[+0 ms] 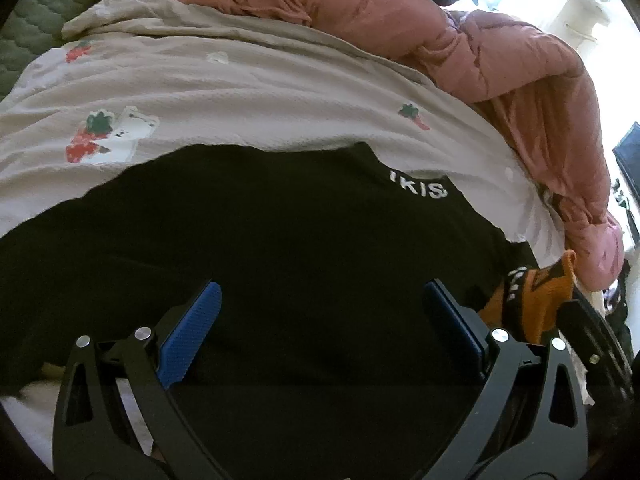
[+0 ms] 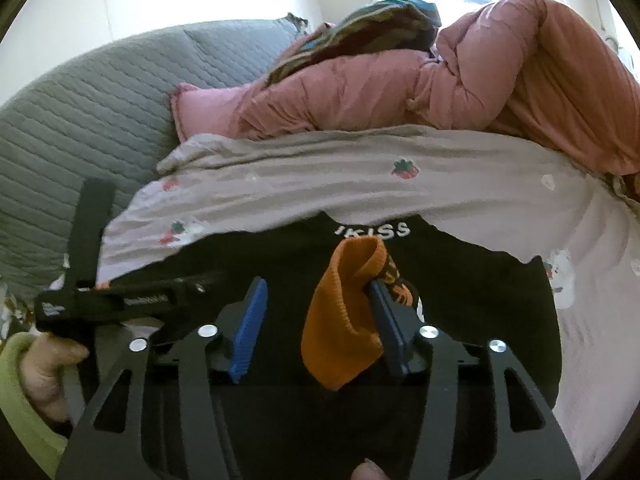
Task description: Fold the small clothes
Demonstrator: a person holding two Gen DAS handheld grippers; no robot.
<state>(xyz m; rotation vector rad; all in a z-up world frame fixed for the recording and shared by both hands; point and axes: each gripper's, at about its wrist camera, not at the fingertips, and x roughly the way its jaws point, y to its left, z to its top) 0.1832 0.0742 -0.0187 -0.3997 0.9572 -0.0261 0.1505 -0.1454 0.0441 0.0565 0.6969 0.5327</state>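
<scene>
- Orange knit item (image 2: 340,316) — a small garment, possibly a sock — hangs draped over the right gripper's (image 2: 316,320) right-hand finger; the fingers stand apart, so nothing is clamped.
- Black garment (image 1: 280,248) lettered "IKISS" lies spread beneath and ahead of both sets of fingers, on the strawberry-print sheet (image 1: 240,92).
- Left gripper (image 1: 322,320) hovers over the black cloth, fingers wide apart and gripping nothing; the orange piece shows just beyond its right-hand finger.
- Judged step: the orange piece is being laid down or released. Done well, it would be slid clear of the finger pad rather than shaken off, set flat with edges aligned, and the free gripper would pin one end while the other folds.
- Risk judged — the loose knit may snag on the ribbed blue pad.
- Count: two grippers; one orange piece; one black garment; one printed sheet; one pink padded jacket (image 2: 460,80) piled beyond the fingertips; one grey quilted cover (image 2: 80,112) to the left.
</scene>
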